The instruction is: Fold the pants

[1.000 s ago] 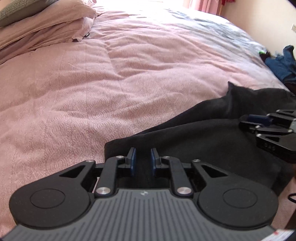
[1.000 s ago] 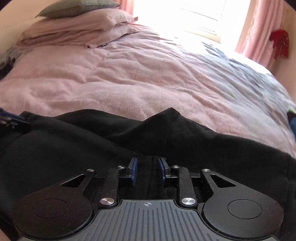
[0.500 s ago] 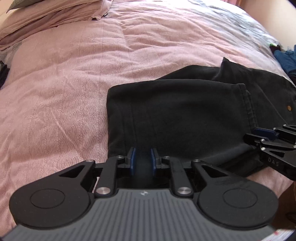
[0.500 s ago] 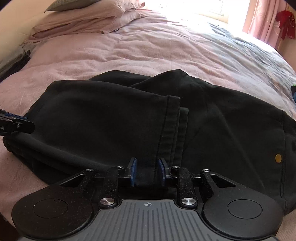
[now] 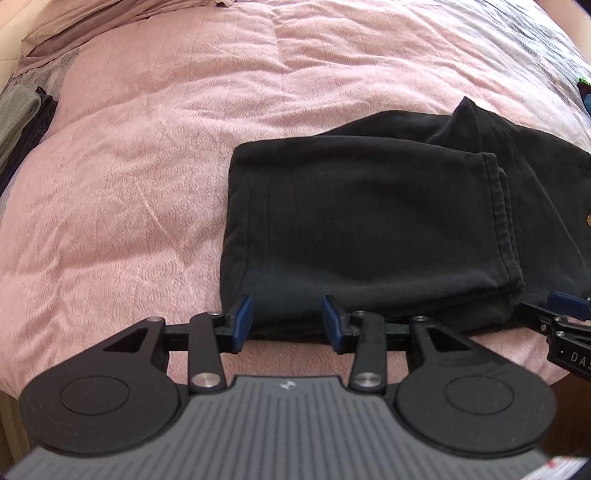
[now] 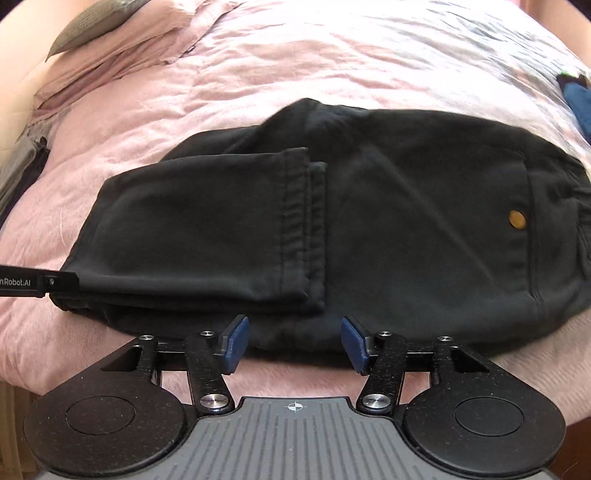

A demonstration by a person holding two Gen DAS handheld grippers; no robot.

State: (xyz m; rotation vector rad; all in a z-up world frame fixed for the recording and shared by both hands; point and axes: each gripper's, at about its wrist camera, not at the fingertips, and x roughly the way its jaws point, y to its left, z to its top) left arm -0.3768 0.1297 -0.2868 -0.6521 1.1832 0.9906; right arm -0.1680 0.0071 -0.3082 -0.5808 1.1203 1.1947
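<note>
Black pants (image 5: 369, 218) (image 6: 406, 221) lie folded on the pink bedspread (image 5: 147, 166), with the leg hems laid over the seat and a brass button (image 6: 516, 220) showing on the right. My left gripper (image 5: 286, 321) hovers over the near left edge of the pants; its jaws are opening and no cloth is pinched between the blue pads. Over the near edge by the hems, my right gripper (image 6: 293, 341) is also opening and holds nothing. Each gripper's tip shows at the side of the other's view.
Pink pillows (image 6: 129, 40) and a grey cushion (image 6: 88, 22) lie at the head of the bed. Folded grey and dark clothes (image 5: 22, 122) sit at the left edge. Blue clothing (image 6: 580, 103) lies at the far right. The bed's front edge is just below the grippers.
Both grippers let go of the pants and spread their pads apart. They rose and tilted down, so the folded pants now show whole on the bed.
</note>
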